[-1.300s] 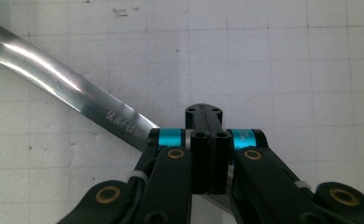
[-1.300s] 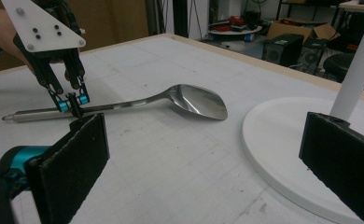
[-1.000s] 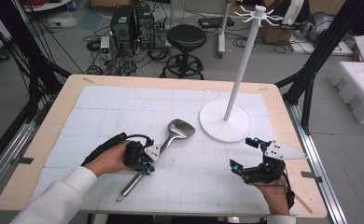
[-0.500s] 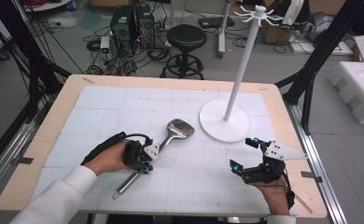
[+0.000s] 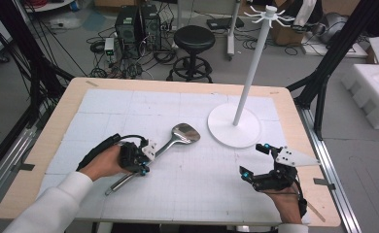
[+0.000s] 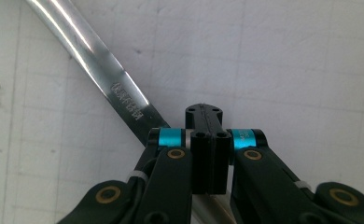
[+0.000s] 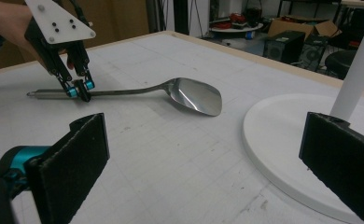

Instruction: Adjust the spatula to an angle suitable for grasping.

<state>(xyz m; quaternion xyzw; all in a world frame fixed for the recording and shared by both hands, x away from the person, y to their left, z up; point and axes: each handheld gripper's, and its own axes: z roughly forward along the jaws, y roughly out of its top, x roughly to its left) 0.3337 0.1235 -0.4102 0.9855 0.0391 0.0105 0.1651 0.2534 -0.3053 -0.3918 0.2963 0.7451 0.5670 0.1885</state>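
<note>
High view shows a wooden bench (image 5: 42, 145) covered by a white gridded mat (image 5: 197, 194), and on this mat lies a large metal spoon (image 5: 185, 133). The spoon is placed diagonally: its shiny bowl points toward the far right, near the round base of a white hanger stand (image 5: 236, 127) but not touching it, and its handle runs down toward the near left. The left gripper (image 5: 141, 156) is over the middle part of the handle, held by a hand (image 5: 102, 162) in a white sleeve. In the left gripper view the two black fingers (image 6: 210, 154) are pressed fully together, and the polished handle with a small engraved mark passes under them at an angle; from this picture it looks that the fingers are clenched on the handle of the spoon (image 6: 101, 65), which rests flat on the mat. The right gripper view agrees with this: there the left gripper (image 7: 80, 89) stands tips down on the thin handle, and the spoon (image 7: 194, 95) lies level on the mat with its bowl turned up. The right gripper (image 5: 255, 160) is at the near right part of the bench, well apart from the spoon, with the hand (image 5: 287, 201) behind it. Its fingers (image 7: 77, 154) are released and stand wide, with only the mat and the edge of the white stand base (image 7: 283, 140) between them.
</note>
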